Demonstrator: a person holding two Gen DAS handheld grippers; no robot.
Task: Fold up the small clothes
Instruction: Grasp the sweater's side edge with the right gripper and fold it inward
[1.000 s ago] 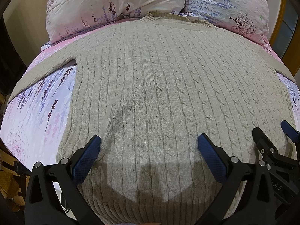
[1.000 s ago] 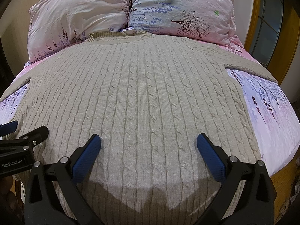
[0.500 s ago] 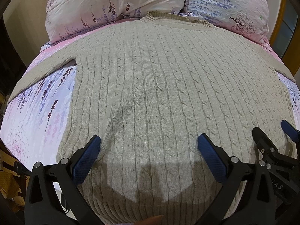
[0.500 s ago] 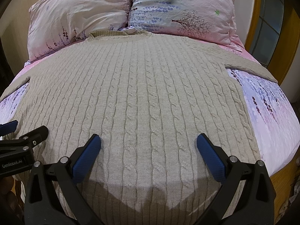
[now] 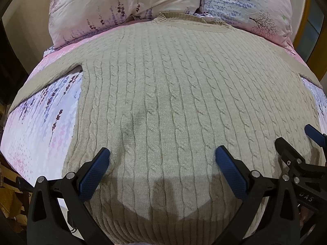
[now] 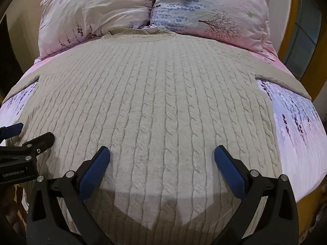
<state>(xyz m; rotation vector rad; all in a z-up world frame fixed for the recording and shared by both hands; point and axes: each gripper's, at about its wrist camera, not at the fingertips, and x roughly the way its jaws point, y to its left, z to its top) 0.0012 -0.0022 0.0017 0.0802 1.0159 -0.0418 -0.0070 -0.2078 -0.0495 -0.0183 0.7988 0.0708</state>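
Jaws wide over sweater (image 5: 173, 102)

Both wrist cameras sit low at the foot of the bed (image 5: 30, 138), close above the hem of the sweater (image 5: 173, 102), facing forward along their own spread fingers toward the pillows (image 6: 155, 6). The left wrist view is offset to the left and shows the left gripper (image 5: 161, 163) in front, with the right gripper (image 5: 296, 155) at its right edge. The right wrist view mirrors this. Both views share the sweater body, collar and pillows.
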